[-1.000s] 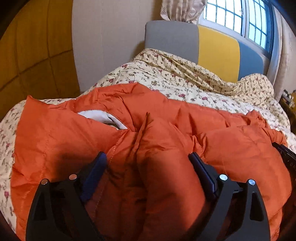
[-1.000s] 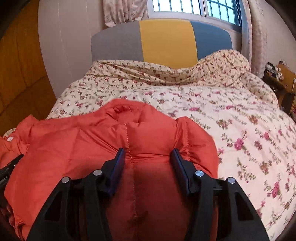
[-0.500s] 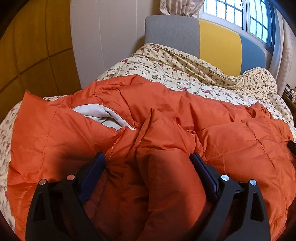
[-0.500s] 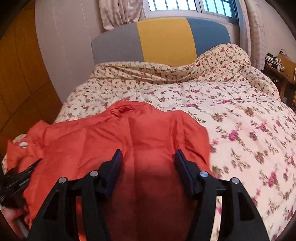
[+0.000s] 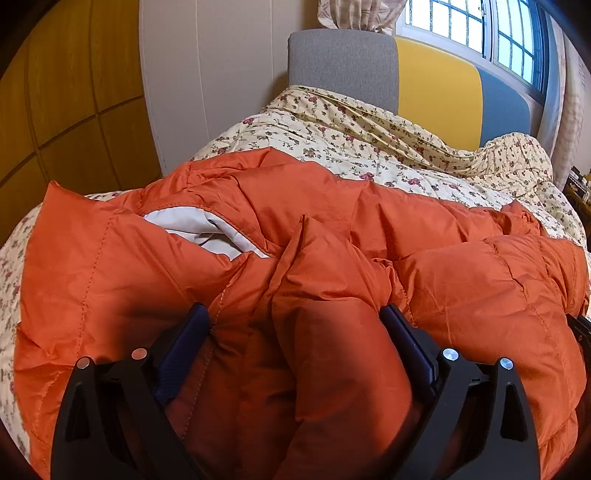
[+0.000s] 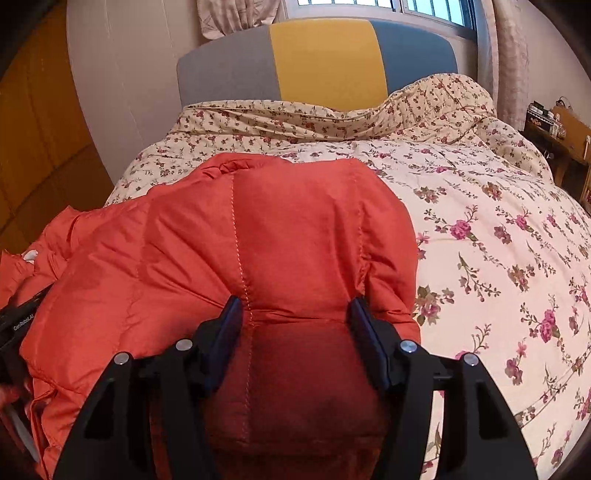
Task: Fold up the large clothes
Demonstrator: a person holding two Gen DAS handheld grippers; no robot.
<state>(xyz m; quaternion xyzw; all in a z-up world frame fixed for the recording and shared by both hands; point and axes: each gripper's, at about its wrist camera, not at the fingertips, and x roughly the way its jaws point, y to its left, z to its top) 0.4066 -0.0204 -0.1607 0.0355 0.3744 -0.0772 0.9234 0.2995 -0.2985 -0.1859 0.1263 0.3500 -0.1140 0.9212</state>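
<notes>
1. A floral quilt (image 6: pixel 480 221) covers the bed, bunched high near the headboard (image 6: pixel 321 62); the headboard has grey, yellow and blue panels
2. A barred window (image 5: pixel 476 29) above it; a pale curtain (image 6: pixel 236 14) hangs beside
3. Wooden wall panels (image 5: pixel 66 103) at left; a cluttered wooden shelf (image 6: pixel 557 125) at right

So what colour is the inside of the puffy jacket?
White: the jacket is orange outside, with white lining peeking out, clearest in the left wrist view.

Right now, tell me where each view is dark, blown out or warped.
Left wrist view: window blown out white, deep shadow on the jacket between the fingers, black fisheye corners, headboard bent. Right wrist view: the same dark patch on the jacket near the lens, quilt evenly lit, its edges curved by the lens.
</notes>
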